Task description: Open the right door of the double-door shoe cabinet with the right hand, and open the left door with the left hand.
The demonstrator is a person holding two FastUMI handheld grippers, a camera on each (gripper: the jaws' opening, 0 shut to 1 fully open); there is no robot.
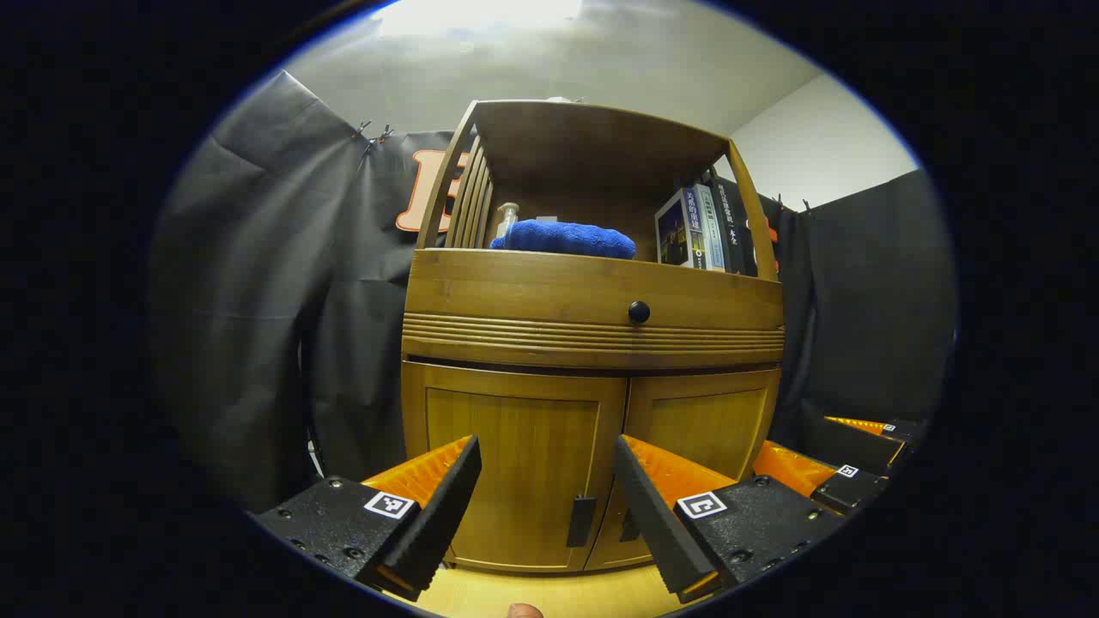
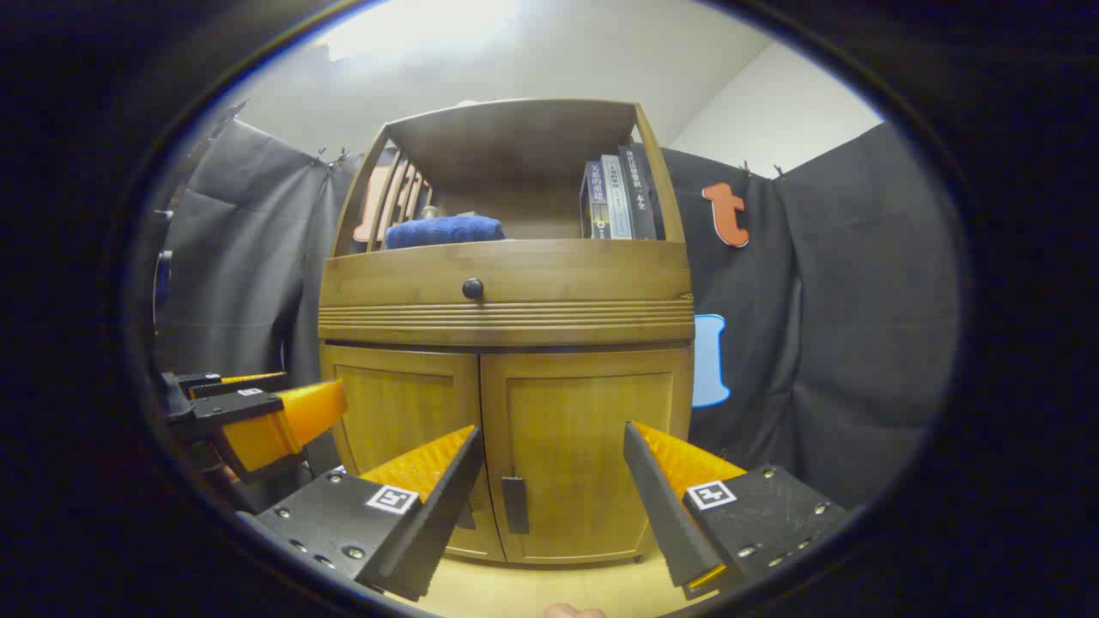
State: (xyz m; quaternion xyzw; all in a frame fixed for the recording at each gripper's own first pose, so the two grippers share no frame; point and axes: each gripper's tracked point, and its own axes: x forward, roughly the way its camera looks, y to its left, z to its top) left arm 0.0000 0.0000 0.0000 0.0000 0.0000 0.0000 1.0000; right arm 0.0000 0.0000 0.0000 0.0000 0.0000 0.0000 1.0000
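In the left gripper view, the left gripper (image 1: 547,498) sits nearest at the bottom, its two fingers spread wide apart and holding nothing. Between them, a little farther off, stands the wooden double-door shoe cabinet (image 1: 592,343) on a pale wooden floor (image 1: 549,594). The left door (image 1: 513,468) is shut, with a small dark handle (image 1: 581,521) near the centre seam, and the gripper faces it without touching. To the right in this view, the right gripper (image 1: 794,470) appears in front of the right door (image 1: 697,429). In the right gripper view, the right gripper (image 2: 552,498) also has its fingers wide open and empty, pointed at the shut right door (image 2: 577,446), whose dark handle (image 2: 515,505) hangs just right of the seam; the left gripper (image 2: 258,421) shows at the left edge. Above both doors runs a drawer front with a round black knob (image 1: 639,312). Higher still, an open shelf holds a folded blue towel (image 1: 567,238), a pump bottle (image 1: 506,220) behind it and a row of upright books (image 1: 706,230) at the right. Dark cloth hangs behind the cabinet.
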